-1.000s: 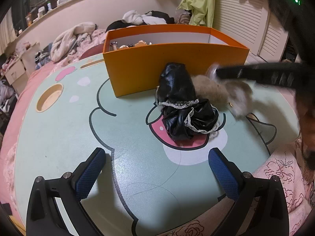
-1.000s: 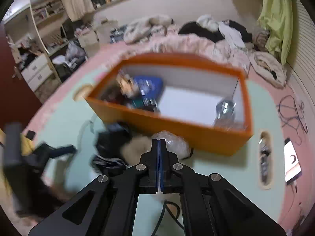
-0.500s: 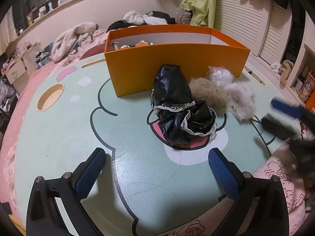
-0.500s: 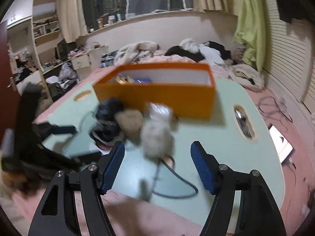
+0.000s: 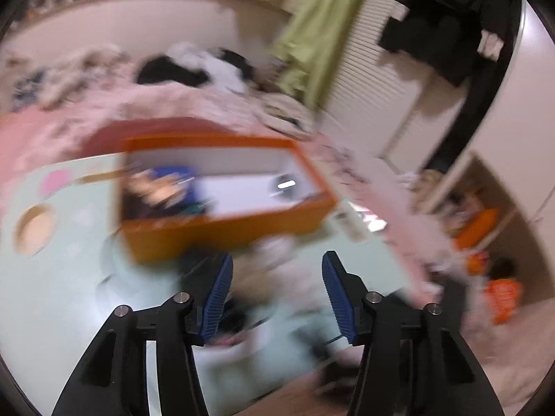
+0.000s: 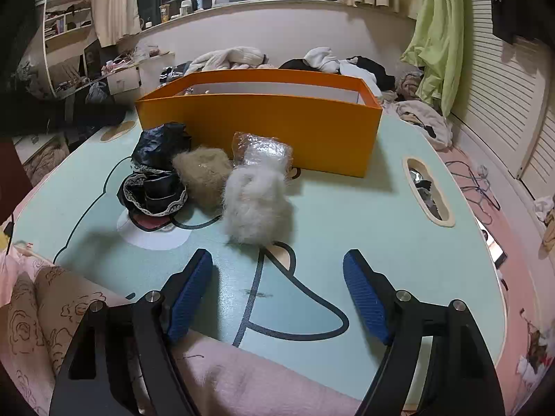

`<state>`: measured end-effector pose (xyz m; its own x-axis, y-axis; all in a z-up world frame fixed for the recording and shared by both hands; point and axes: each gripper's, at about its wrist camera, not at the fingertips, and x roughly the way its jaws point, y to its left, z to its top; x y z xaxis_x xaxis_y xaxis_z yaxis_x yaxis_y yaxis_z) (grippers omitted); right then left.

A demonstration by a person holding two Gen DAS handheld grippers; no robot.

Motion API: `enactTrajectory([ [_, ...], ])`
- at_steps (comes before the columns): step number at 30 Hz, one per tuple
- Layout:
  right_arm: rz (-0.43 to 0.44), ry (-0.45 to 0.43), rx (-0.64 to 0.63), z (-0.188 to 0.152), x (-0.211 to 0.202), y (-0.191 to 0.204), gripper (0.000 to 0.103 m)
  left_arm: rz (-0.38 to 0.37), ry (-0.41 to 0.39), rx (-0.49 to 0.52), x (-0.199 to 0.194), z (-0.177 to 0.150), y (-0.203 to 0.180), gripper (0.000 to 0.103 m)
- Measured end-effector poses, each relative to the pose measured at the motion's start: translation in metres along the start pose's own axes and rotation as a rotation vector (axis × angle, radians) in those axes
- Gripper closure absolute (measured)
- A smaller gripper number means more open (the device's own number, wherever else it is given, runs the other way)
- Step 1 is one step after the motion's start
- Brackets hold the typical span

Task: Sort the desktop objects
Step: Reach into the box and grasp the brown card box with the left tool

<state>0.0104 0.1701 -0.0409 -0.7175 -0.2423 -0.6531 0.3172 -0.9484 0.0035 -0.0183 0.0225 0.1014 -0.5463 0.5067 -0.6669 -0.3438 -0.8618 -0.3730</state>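
Now, your right gripper (image 6: pixel 277 289): jaws apart, just been opening, nothing between them, above the mint table (image 6: pixel 347 208).
Your left gripper (image 5: pixel 275 294): jaws just been closing, still parted, gripping nothing; view blurred.
Sorting pile: grey fluff ball (image 6: pixel 256 204), tan fluff ball (image 6: pixel 203 173), black lace-trimmed fabric (image 6: pixel 156 173), bubble-wrapped packet (image 6: pixel 265 150), all before the orange box (image 6: pixel 277 131).

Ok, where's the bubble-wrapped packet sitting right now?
In the right wrist view the bubble-wrapped packet lies on the table against the orange box's front wall, just behind the grey fur ball and right of the tan one.
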Motion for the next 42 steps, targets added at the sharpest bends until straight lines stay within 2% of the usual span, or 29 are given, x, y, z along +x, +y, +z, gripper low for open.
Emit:
enactTrajectory([
  [2, 0.000, -0.001, 0.000, 0.001, 0.003, 0.000, 0.025, -0.094, 0.089, -0.076, 0.023, 0.030, -0.003, 0.052],
  [3, 0.000, -0.001, 0.000, 0.000, 0.005, 0.000, 0.025, -0.151, 0.166, -0.124, 0.044, 0.047, -0.003, 0.050],
  [4, 0.000, -0.001, 0.000, 0.001, 0.005, -0.001, 0.025, -0.169, 0.221, -0.157, 0.060, 0.057, -0.003, 0.050],
  [6, 0.002, -0.002, 0.001, 0.001, 0.008, -0.002, 0.025, -0.146, 0.324, -0.200, 0.097, 0.073, -0.005, 0.050],
  [11, 0.002, -0.011, 0.002, 0.000, 0.005, -0.015, 0.025, -0.016, 0.423, -0.188, 0.145, 0.084, -0.007, 0.051],
  [14, 0.003, -0.016, 0.000, -0.003, -0.002, -0.016, 0.025, -0.012, 0.453, -0.230, 0.163, 0.085, 0.005, 0.062],
  [16, 0.002, -0.017, -0.001, -0.003, -0.009, -0.010, 0.025, -0.053, 0.451, -0.258, 0.165, 0.085, 0.012, 0.062],
  [18, 0.002, -0.017, -0.001, 0.000, -0.012, -0.007, 0.025, -0.046, 0.431, -0.261, 0.161, 0.086, 0.020, 0.062],
  [19, 0.002, -0.018, -0.001, 0.001, -0.013, -0.006, 0.025, -0.020, 0.409, -0.255, 0.159, 0.086, 0.023, 0.062],
  [22, 0.001, -0.018, -0.002, 0.001, -0.015, -0.006, 0.025, 0.174, 0.343, -0.241, 0.147, 0.093, 0.046, 0.066],
  [23, 0.001, -0.018, -0.002, 0.001, -0.015, -0.006, 0.025, 0.175, 0.335, -0.253, 0.145, 0.094, 0.054, 0.066],
  [25, 0.002, -0.017, -0.001, 0.001, -0.016, -0.003, 0.025, 0.034, 0.308, -0.335, 0.136, 0.092, 0.071, 0.066],
  [26, 0.001, -0.018, -0.002, 0.001, -0.017, -0.002, 0.025, -0.004, 0.297, -0.364, 0.132, 0.092, 0.074, 0.065],
  [27, 0.001, -0.017, -0.002, 0.001, -0.017, -0.001, 0.025, -0.016, 0.286, -0.372, 0.128, 0.091, 0.075, 0.060],
  [28, 0.001, -0.017, -0.002, 0.001, -0.017, -0.001, 0.024, -0.001, 0.285, -0.354, 0.128, 0.091, 0.070, 0.051],
  [30, 0.002, -0.016, -0.001, 0.001, -0.018, -0.001, 0.024, 0.064, 0.306, -0.299, 0.132, 0.092, 0.057, 0.042],
  [35, 0.001, -0.018, 0.000, 0.001, -0.018, 0.000, 0.024, 0.128, 0.396, -0.250, 0.160, 0.094, 0.032, 0.042],
  [38, 0.001, -0.018, 0.000, 0.001, -0.018, 0.000, 0.024, 0.253, 0.447, -0.239, 0.184, 0.094, 0.024, 0.043],
  [39, 0.001, -0.018, 0.000, 0.001, -0.018, 0.000, 0.024, 0.277, 0.456, -0.243, 0.187, 0.091, 0.027, 0.045],
  [40, 0.000, -0.017, 0.000, 0.001, -0.018, 0.000, 0.024, 0.292, 0.432, -0.240, 0.187, 0.092, 0.028, 0.049],
  [42, 0.003, -0.017, 0.002, 0.001, -0.019, 0.001, 0.024, 0.310, 0.430, -0.207, 0.185, 0.093, 0.024, 0.050],
])
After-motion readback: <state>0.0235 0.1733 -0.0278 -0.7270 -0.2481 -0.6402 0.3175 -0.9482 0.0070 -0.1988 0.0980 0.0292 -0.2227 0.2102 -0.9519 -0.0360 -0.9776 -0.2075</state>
